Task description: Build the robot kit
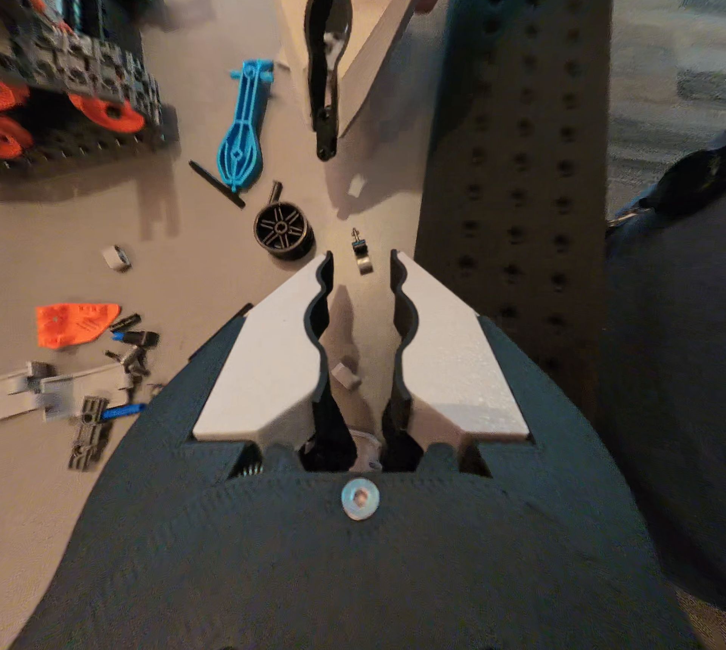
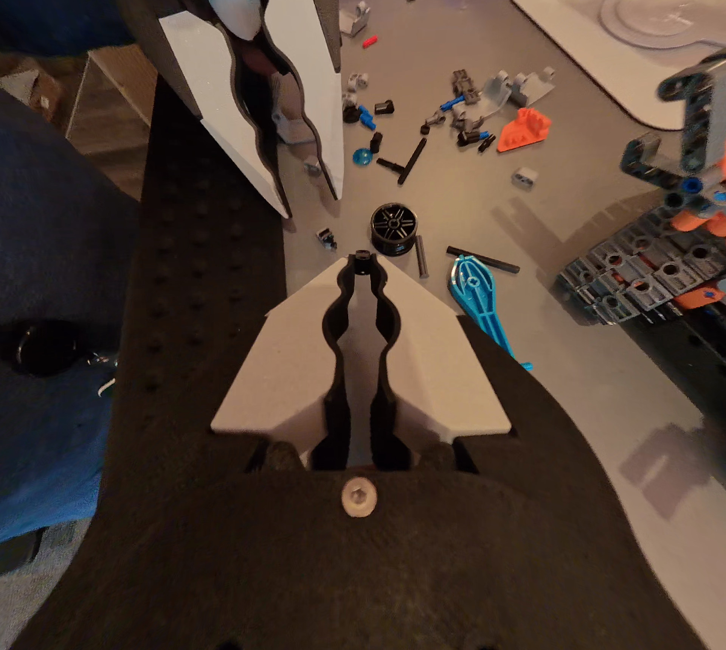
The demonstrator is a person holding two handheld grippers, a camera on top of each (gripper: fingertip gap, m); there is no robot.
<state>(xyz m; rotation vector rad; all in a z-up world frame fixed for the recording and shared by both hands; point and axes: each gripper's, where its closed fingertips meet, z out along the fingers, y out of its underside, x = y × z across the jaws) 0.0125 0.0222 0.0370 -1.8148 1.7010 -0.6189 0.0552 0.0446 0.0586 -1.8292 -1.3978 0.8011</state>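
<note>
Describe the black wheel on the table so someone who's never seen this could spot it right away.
Start at the big grey and orange brick-built model at the table's edge, then move to the long bright blue tool lying beside it. Just past the blue tool's rounded end sits the black wheel, close to the right claw. It is the only round, spoked piece; the black parts beside it are thin straight rods.

1. My left hand-held gripper (image 1: 360,259) points forward and down, its jaws parted with nothing between them.
2. My right hand-held gripper (image 2: 362,261) faces it, tips pinched on a small black piece (image 2: 362,261).
</note>
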